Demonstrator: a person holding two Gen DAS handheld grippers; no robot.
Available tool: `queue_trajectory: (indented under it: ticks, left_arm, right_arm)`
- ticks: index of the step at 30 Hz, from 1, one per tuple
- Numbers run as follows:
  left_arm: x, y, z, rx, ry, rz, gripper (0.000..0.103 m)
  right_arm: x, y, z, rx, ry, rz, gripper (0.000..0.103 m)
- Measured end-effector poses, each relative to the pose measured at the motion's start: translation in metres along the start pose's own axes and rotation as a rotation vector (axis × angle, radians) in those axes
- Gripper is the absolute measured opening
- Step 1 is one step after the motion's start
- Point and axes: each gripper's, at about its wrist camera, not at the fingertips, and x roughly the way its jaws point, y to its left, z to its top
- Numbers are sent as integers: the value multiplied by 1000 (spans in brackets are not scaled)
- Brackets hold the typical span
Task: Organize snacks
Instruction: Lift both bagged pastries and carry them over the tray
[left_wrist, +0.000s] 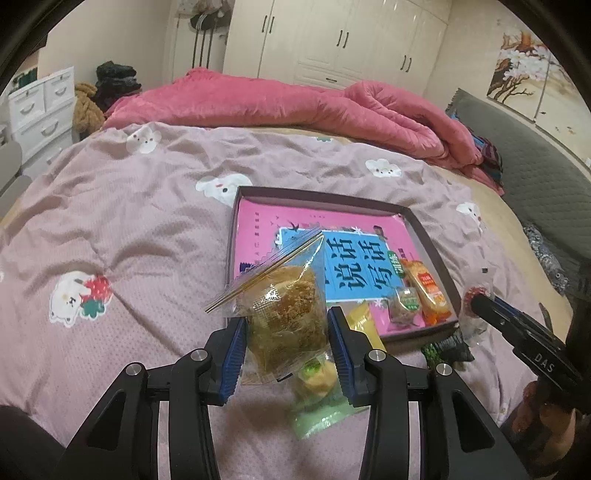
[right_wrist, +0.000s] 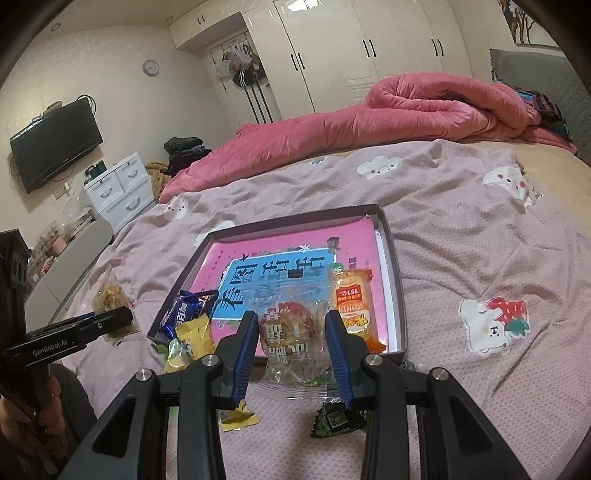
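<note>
I am at a bed (left_wrist: 129, 221) with a pink cover that has little white animals on it. A flat box (right_wrist: 397, 288) lies on the bed, and a pink and blue book (right_wrist: 280, 273) lies inside it.

My left gripper (left_wrist: 287, 354) squeezes a clear bag with a brown fluffy cake (left_wrist: 284, 306) in it. The bag is lifted up, just at the near left corner of the box. Under it, on the bed, lie a green snack (left_wrist: 317, 384) and a yellow snack (left_wrist: 364, 321).

My right gripper (right_wrist: 291, 354) squeezes a clear bag with a round red and brown cake (right_wrist: 290, 332) in it. This bag hangs over the near edge of the box.

In the box, an orange snack bag (right_wrist: 352, 302) lies on the book near the right wall. A small clear snack (left_wrist: 404, 306) sits just beside it. A blue cookie pack (right_wrist: 184, 312) leans on the left edge of the box. A dark green pack (right_wrist: 332, 419) lies on the bed in front of the box.

A big pink blanket (right_wrist: 369, 122) is bunched up at the far side of the bed.
</note>
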Motion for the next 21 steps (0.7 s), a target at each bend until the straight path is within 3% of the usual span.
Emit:
queue_trajectory:
  ticks: [21]
  left_arm:
    - [24, -9, 23, -10, -3, -6, 44]
  right_arm:
    - [6, -4, 11, -13, -35, -23, 38]
